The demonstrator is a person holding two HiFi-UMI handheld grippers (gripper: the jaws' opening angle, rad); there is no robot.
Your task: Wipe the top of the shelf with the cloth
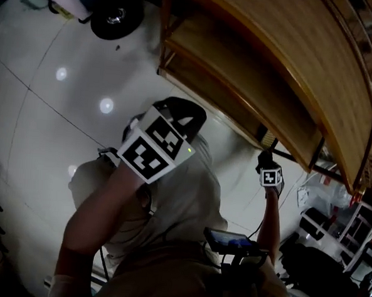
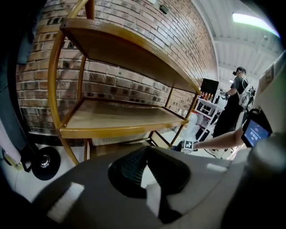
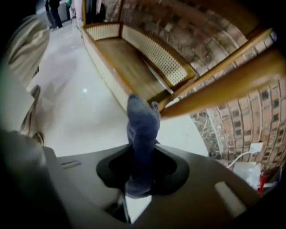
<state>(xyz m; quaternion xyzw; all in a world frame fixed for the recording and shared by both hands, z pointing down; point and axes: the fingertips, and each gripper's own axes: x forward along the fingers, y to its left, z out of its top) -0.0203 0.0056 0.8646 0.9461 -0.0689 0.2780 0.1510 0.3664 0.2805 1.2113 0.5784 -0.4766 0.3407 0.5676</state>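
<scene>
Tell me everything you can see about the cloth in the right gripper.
The cloth is blue-grey, soft-looking fabric, bunched into a narrow roll. The right gripper is shut on its lower part; the rest stands out past the jaws, ending in a crumpled tip. That tip shows against the wooden shelf; contact there cannot be told.

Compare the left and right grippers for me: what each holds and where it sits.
The right gripper clamps the blue cloth; the left gripper holds nothing. The right gripper reaches out beside the shelf; the left gripper sits nearer the head camera. Both have jaws closed.
</scene>
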